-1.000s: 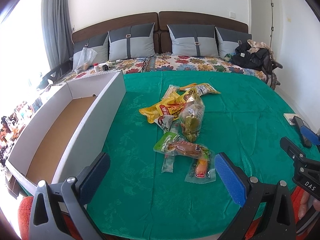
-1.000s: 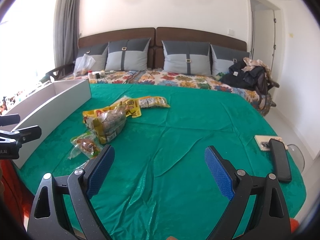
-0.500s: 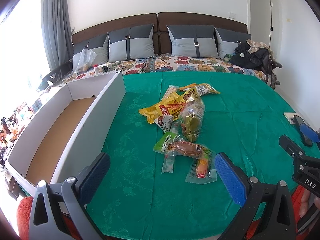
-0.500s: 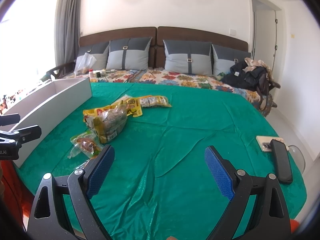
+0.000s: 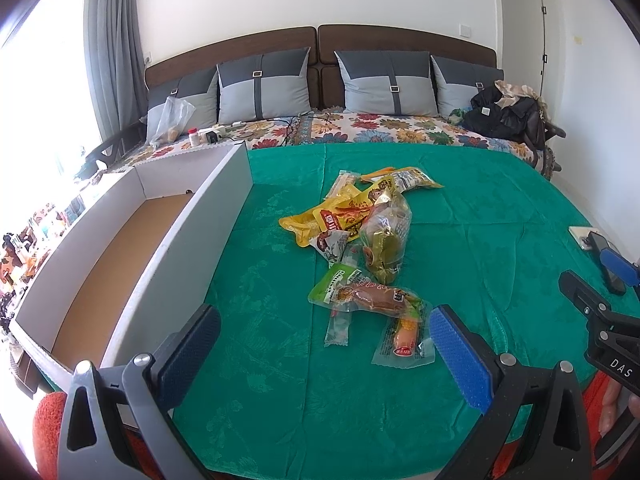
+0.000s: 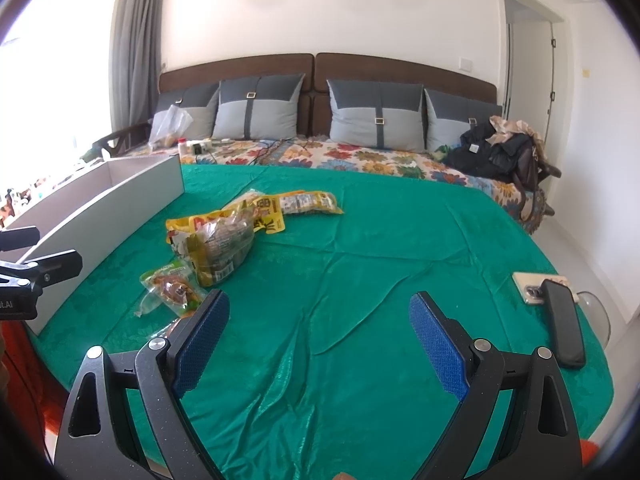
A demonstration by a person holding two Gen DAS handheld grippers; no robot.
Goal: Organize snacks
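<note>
Above the near edge of the green cloth (image 5: 460,208), the left gripper (image 5: 320,352) and right gripper (image 6: 320,340) both hung with fingers wide apart, holding nothing. Further on, the snacks (image 5: 364,248) lay piled mid-cloth, beside the box (image 5: 192,240) on their left.

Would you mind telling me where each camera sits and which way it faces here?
Left wrist: on the open left gripper, facing the snack pile and white box; the right gripper shows at right.
Right wrist: on the open right gripper, facing the green cover and black phone.
Shared: the pile, box and headboard.
</note>
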